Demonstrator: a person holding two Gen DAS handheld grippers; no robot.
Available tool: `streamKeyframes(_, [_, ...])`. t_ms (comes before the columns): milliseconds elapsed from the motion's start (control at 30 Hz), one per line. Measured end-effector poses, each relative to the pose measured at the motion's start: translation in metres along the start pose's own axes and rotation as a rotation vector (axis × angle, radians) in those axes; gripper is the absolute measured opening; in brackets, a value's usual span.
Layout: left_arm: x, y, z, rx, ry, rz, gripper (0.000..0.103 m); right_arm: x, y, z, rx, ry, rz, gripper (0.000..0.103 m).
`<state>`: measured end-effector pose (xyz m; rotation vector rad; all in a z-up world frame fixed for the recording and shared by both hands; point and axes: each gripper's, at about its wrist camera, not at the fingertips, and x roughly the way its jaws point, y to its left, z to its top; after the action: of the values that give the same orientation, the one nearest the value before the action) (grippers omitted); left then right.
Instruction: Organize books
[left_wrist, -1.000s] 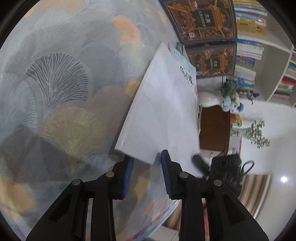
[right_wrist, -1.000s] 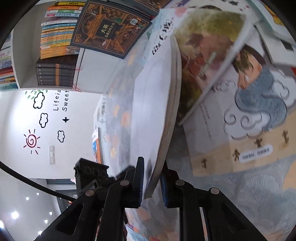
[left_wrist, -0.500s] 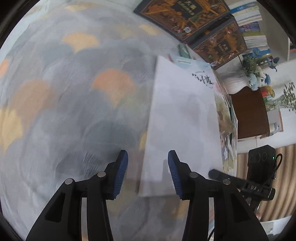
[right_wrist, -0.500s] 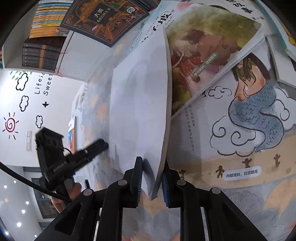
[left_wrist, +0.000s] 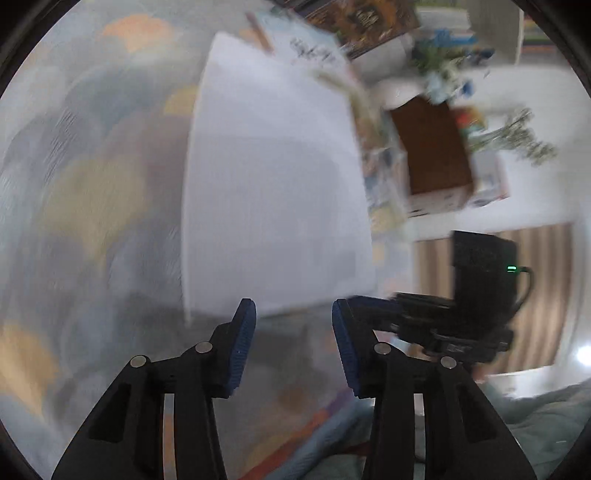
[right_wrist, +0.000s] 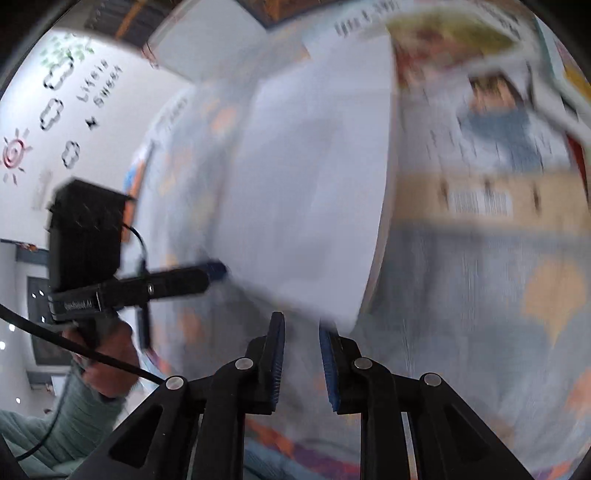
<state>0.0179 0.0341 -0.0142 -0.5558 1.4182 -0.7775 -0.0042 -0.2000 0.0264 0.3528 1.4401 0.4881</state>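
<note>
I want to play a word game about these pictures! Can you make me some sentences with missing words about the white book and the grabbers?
1. The big book between the two grippers has a plain ____ cover.
2. The left gripper has its blue pads ____, gripping nothing.
3. The right gripper has let go, so the book's corner is just ____ its pads.
4. The book lies on a patterned ____.

Missing words: white; open; above; cloth
</note>
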Motion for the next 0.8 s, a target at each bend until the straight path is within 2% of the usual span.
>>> streamKeyframes(67, [-0.006, 0.007, -0.005, -0.049, -0.030, -0.009, 0.039, 0.001, -0.011, -0.012, 0.030, 0.020, -0.020, 0.020])
streamKeyframes(133, [-0.019, 0.013, -0.002, -0.089, -0.090, -0.003, 0.039, -0.008, -0.019, -0.011, 0.047, -0.014, -0.039, 0.020])
streamKeyframes(167, [-0.024, 0.012, 0.003, -0.097, -0.125, 0.023, 0.039, -0.017, -0.023, -0.006, 0.059, -0.052, -0.051, 0.022])
streamKeyframes(233, [-0.032, 0.013, 0.016, -0.101, -0.180, 0.088, 0.044, -0.026, -0.029, 0.007, 0.081, -0.109, -0.060, 0.033])
streamKeyframes(267, [-0.034, 0.013, 0.025, -0.099, -0.207, 0.110, 0.045, -0.029, -0.032, 0.017, 0.088, -0.143, -0.059, 0.046])
streamKeyframes(300, [-0.034, 0.014, 0.033, -0.098, -0.221, 0.127, 0.045, -0.028, -0.034, 0.024, 0.095, -0.159, -0.058, 0.052])
streamKeyframes(400, [-0.023, 0.018, 0.050, -0.100, -0.188, 0.160, 0.045, -0.015, -0.033, 0.039, 0.135, -0.162, -0.019, 0.050])
streamKeyframes(500, [-0.018, 0.011, 0.053, -0.080, -0.176, 0.169, 0.046, -0.002, -0.025, 0.042, 0.138, -0.168, -0.066, 0.034])
streamKeyframes(567, [-0.015, 0.006, 0.050, -0.076, -0.164, 0.158, 0.046, -0.003, -0.017, 0.036, 0.104, -0.182, -0.085, 0.032])
streamKeyframes(667, [-0.011, 0.000, 0.034, -0.055, -0.116, 0.134, 0.046, -0.009, -0.008, 0.022, 0.056, -0.174, -0.123, 0.032])
streamKeyframes(800, [-0.003, -0.011, -0.002, -0.002, -0.046, 0.125, 0.046, -0.015, -0.020, -0.009, 0.036, -0.112, -0.117, 0.031])
